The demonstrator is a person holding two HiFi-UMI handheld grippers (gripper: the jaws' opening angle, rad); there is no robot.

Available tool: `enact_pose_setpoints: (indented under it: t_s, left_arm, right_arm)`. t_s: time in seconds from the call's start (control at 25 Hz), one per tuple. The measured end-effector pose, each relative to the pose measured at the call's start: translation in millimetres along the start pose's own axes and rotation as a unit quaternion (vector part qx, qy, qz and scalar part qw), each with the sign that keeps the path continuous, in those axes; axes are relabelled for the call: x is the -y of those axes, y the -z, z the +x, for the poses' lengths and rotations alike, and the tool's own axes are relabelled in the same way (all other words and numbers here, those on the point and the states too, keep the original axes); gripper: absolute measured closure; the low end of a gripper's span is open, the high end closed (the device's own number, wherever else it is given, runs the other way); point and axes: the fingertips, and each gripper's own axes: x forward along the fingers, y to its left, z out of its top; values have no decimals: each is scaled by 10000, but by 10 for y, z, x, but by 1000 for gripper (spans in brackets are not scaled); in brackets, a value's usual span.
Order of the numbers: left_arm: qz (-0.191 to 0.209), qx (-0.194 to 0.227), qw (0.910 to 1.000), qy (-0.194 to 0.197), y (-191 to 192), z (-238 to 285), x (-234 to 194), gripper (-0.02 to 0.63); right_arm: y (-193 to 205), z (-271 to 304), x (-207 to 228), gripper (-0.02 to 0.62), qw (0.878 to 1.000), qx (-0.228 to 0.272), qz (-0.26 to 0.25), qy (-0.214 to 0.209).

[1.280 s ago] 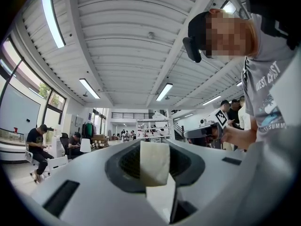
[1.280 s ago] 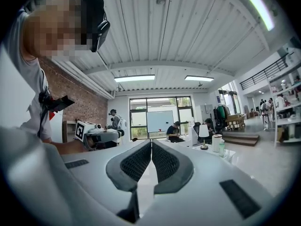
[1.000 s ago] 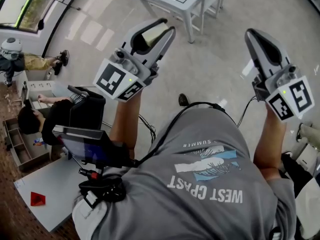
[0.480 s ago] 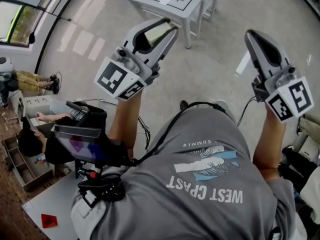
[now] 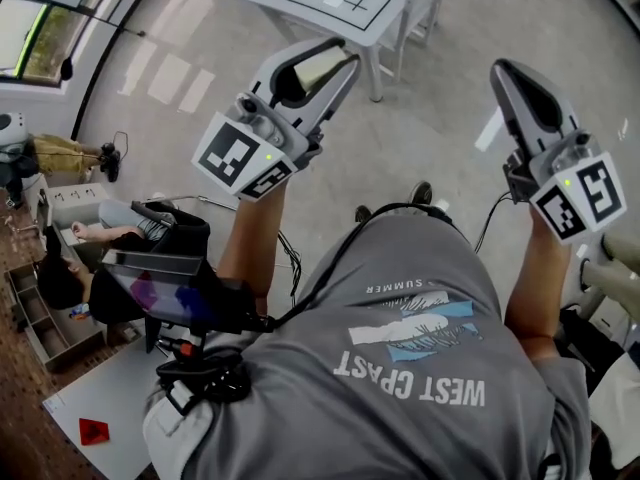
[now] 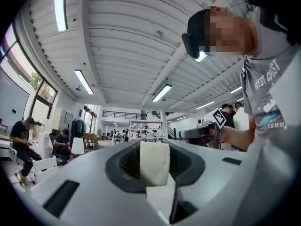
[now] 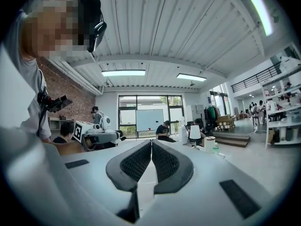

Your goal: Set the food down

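in the head view my left gripper is raised above the floor, clamped on a pale block of food, with a white table beyond it; my right gripper is up well apart from it. the left gripper view shows the food pinched between the jaws — held in the air. in the right gripper view the jaws meet, nothing between them.

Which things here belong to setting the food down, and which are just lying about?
Job: left gripper, shut on the pale food block; right gripper, shut and empty.
Lying about: white table; red object on the grey table.
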Motion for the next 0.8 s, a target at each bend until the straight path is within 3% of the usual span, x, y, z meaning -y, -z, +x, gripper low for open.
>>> enact_pose_setpoints:
  t_s: [0.6,0.8]
  left_arm:
    - [81,-74,9987,-501,130,1235,-136,505]
    - [15,-141,9988,-478,208,1345,-239,505]
  right_arm:
    - [-116,-99,1173,588,9987,-10,24,-501]
    - [-157,59,1186,588,9984,-58,-59,-558]
